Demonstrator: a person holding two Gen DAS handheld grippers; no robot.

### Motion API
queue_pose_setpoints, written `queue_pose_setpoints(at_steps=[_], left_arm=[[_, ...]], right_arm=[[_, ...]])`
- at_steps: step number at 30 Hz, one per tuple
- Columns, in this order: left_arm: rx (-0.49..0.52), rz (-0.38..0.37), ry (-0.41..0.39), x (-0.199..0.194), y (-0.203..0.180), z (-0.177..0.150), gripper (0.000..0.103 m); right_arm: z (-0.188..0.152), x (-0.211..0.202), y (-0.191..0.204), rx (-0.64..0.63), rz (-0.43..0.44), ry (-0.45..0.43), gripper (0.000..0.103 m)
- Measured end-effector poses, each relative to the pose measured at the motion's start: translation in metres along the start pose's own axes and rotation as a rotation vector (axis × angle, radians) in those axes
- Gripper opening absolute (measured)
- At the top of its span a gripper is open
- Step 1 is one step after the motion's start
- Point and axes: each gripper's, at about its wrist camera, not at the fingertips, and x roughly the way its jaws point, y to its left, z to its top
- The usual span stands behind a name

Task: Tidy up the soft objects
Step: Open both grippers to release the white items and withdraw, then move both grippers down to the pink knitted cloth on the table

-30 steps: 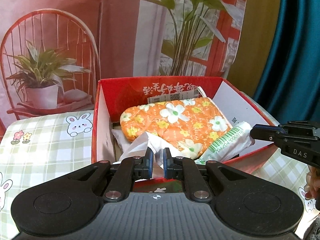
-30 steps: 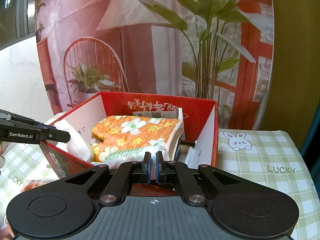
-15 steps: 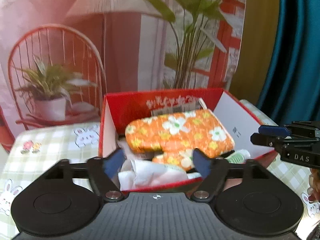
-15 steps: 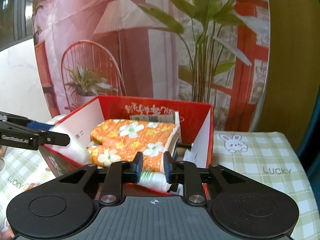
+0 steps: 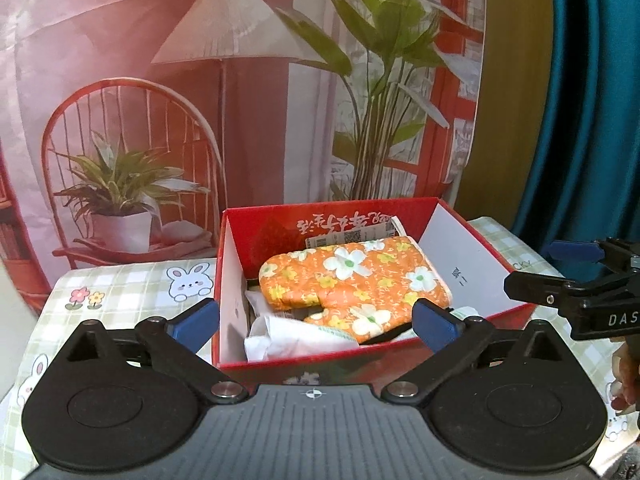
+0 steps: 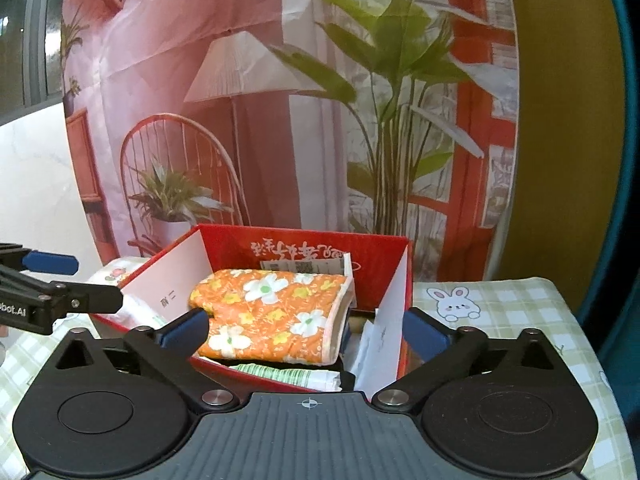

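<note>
Both grippers, left gripper (image 5: 316, 322) and right gripper (image 6: 306, 330), had let go and spread wide, leaving the soft, light oven mitt (image 5: 356, 280) in the red box (image 5: 476, 320) at 12 o'clock, best pinched at its cuff.

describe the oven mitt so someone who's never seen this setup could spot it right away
Find the open red box on the green checked tablecloth. The oven mitt lies on top of the pile inside it. It is the only orange piece, quilted with white and yellow flowers, while the packets under it are pale plastic.
</note>
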Motion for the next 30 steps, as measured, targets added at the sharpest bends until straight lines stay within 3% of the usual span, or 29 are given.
queue_pose_setpoints(at_steps=[14, 30], left_arm=[[-0.009, 0.02, -0.034, -0.054, -0.006, -0.04, 0.103], [-0.016, 0.038, 0.043, -0.079, -0.011, -0.107, 0.103]], right_arm=[[-0.022, -0.048, 0.022, 0.051, -0.02, -0.062, 0.103], [-0.089, -0.074, 0.039, 0.064, 0.034, 0.045, 0.103]])
